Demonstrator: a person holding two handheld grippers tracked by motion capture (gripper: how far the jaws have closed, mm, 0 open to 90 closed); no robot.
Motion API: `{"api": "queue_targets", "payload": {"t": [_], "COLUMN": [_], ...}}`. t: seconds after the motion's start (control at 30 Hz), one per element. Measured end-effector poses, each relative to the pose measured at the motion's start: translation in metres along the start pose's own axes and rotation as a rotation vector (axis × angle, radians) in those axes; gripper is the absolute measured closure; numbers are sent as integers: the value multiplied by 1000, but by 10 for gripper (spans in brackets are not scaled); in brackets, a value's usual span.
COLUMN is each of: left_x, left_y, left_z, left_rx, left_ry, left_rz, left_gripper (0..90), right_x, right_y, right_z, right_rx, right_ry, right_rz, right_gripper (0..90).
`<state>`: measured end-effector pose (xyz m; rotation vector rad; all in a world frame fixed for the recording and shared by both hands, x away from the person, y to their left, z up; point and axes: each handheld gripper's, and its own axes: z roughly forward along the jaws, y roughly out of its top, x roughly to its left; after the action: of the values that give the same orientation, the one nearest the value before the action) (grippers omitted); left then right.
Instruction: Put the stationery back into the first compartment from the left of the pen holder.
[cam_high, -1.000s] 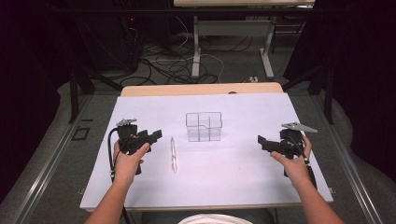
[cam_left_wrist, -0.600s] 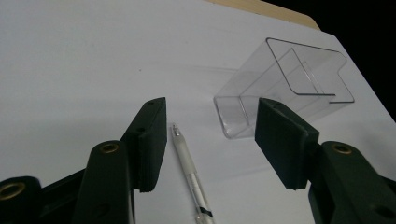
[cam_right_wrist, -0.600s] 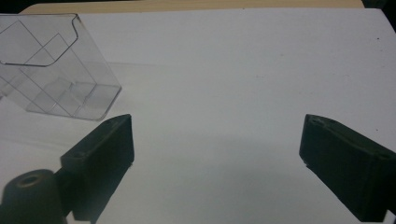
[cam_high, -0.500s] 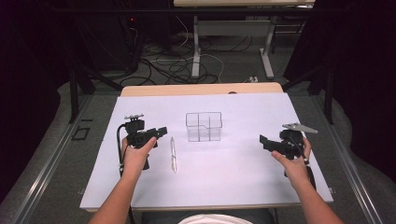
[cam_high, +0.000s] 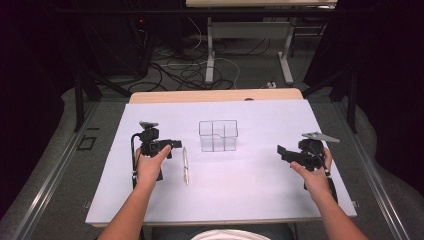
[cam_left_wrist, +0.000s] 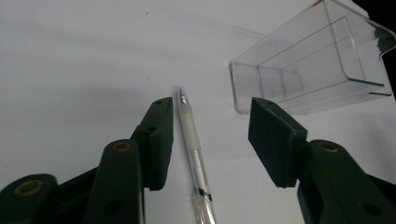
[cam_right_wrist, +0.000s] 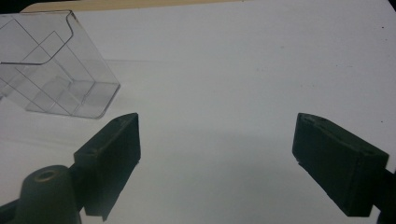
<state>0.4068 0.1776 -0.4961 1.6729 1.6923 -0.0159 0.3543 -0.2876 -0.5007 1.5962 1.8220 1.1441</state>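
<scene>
A clear-barrelled pen (cam_high: 185, 165) lies on the white table sheet (cam_high: 250, 180), left of centre. In the left gripper view the pen (cam_left_wrist: 194, 149) runs up between the open jaws, close to the left one. My left gripper (cam_high: 175, 144) hovers just left of the pen, open and holding nothing. A clear plastic divided box (cam_high: 218, 135) stands at the table's middle, shown again as the box (cam_left_wrist: 308, 70) and the box (cam_right_wrist: 51, 70). My right gripper (cam_high: 281, 151) is held open over bare sheet at the right, well away from the box.
The wooden table edge (cam_high: 215, 95) shows beyond the sheet. Past it are a dark floor with cables (cam_high: 185, 70) and white desk legs (cam_high: 210, 50). Metal rails (cam_high: 45, 190) run along both sides of the table.
My left gripper has moved right, from the table's left side up to the pen. The right gripper has stayed about where it was. Pen and box have not moved.
</scene>
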Motion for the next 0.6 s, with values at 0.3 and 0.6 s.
{"api": "queue_targets", "payload": {"t": [0.3, 0.6], "left_x": [-1, -2], "left_y": [-4, -7], "left_z": [22, 34], "left_rx": [93, 146], "left_ry": [35, 65], "left_rz": [-10, -24], "left_gripper": [580, 629], "right_x": [0, -1], "right_y": [0, -1], "right_z": [2, 2], "right_rx": [6, 6], "right_ry": [-4, -2], "right_rz": [-7, -5], "right_gripper": [145, 145]}}
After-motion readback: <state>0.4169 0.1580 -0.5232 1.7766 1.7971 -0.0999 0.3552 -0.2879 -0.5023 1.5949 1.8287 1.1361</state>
